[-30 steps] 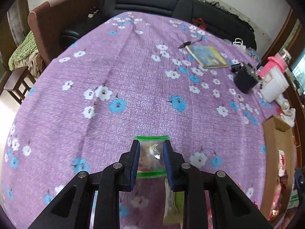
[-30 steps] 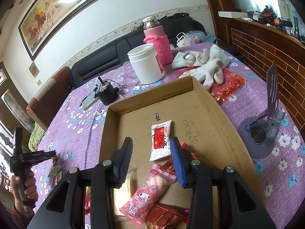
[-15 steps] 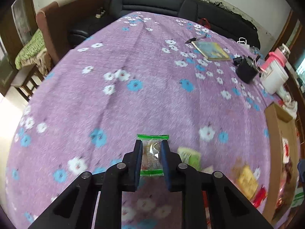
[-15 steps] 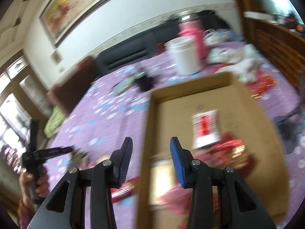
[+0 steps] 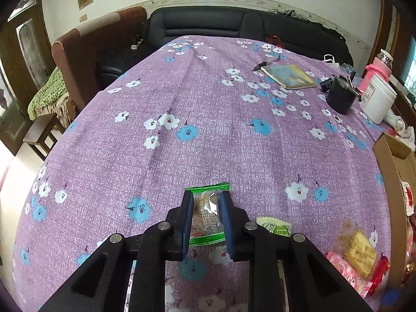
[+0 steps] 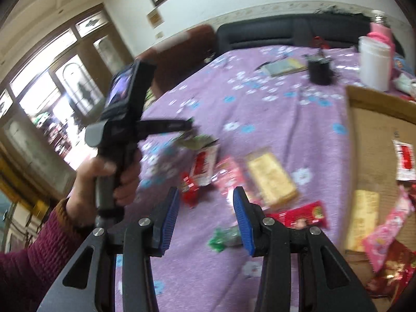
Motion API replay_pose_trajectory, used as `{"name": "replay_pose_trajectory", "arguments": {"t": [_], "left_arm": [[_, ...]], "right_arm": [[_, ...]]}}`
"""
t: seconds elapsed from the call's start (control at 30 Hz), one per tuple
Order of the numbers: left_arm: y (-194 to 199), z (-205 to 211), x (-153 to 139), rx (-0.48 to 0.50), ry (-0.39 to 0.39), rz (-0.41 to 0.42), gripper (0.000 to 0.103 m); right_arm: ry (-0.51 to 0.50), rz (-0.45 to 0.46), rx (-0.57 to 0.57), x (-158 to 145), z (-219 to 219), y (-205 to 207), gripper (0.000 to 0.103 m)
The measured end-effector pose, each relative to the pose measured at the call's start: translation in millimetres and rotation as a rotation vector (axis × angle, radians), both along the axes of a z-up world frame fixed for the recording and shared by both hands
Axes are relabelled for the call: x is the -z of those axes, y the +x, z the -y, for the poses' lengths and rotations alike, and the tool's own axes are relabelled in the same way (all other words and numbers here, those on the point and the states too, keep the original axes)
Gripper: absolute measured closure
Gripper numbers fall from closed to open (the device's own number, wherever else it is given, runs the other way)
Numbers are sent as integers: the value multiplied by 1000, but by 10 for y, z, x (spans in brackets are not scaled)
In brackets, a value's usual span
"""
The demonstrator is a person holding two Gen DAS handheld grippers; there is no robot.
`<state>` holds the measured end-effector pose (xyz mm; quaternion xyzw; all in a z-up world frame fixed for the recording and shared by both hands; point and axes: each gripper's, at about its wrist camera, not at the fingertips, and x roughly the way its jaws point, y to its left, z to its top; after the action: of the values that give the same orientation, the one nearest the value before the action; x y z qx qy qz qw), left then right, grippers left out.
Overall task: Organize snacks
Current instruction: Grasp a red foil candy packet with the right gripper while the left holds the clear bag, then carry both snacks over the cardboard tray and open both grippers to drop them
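My left gripper [image 5: 206, 208] is shut on a clear snack packet with green ends [image 5: 208, 188], held just above the purple flowered tablecloth [image 5: 208, 119]. In the right wrist view a hand grips that left gripper [image 6: 188, 124], and the packet [image 6: 199, 140] is a blur at its tips. My right gripper [image 6: 205, 197] stands open with nothing between its fingers, over loose snacks: a yellow packet [image 6: 270, 179], a red and white packet [image 6: 205, 165], a red packet [image 6: 304, 215] and a green sweet [image 6: 225, 238]. The cardboard box [image 6: 369, 119] lies to its right and holds several snacks.
A black cup [image 5: 340, 96], a white jar [image 5: 377, 98], a pink bottle [image 5: 377, 70], a notebook [image 5: 288, 76] and a pen [image 5: 265, 62] sit at the table's far right. A black sofa [image 5: 208, 26] and a brown chair [image 5: 85, 49] stand behind the table.
My right gripper has swung left, from over the box to over the loose snacks on the cloth. My left gripper's fingers have drawn tighter on the green-edged packet and shifted slightly.
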<state>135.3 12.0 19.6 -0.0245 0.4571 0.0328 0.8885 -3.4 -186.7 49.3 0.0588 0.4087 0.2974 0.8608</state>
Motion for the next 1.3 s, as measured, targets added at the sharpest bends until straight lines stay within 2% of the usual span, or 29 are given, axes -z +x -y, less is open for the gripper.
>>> {"name": "replay_pose_trajectory", "arguments": {"t": [0.1, 0.3, 0.57, 0.63, 0.67, 0.7, 0.8, 0.97, 1.1, 1.3], "left_arm": [[3, -110, -10, -7, -55, -10, 82], [-6, -317, -61, -37, -142, -16, 83], [-67, -302, -148, -31, -139, 19, 83], [-73, -299, -158, -28, -136, 25, 83], [-79, -299, -164, -28, -136, 27, 83], [-83, -302, -167, -26, -137, 29, 83], [-106, -300, -190, -22, -141, 41, 83], [-181, -172, -248, 13, -123, 74, 83], [-295, 48, -308, 48, -83, 120, 83], [-488, 374, -417, 84, -1, 218, 83]], "right_arm": [[-18, -11, -18, 25, -146, -48, 60], [-62, -104, -9, 156, -400, 51, 60], [-150, -153, 93, 311, -707, 195, 60], [-173, -167, 115, 374, -765, 225, 64], [-185, -148, 132, 373, -776, 212, 79], [-197, -135, 135, 366, -789, 213, 87], [-183, -121, 139, 336, -722, 152, 87], [-151, -28, 181, 136, -395, 56, 88], [-76, 67, 286, 6, 11, 74, 88], [-65, 107, 370, -69, 350, 105, 88]]}}
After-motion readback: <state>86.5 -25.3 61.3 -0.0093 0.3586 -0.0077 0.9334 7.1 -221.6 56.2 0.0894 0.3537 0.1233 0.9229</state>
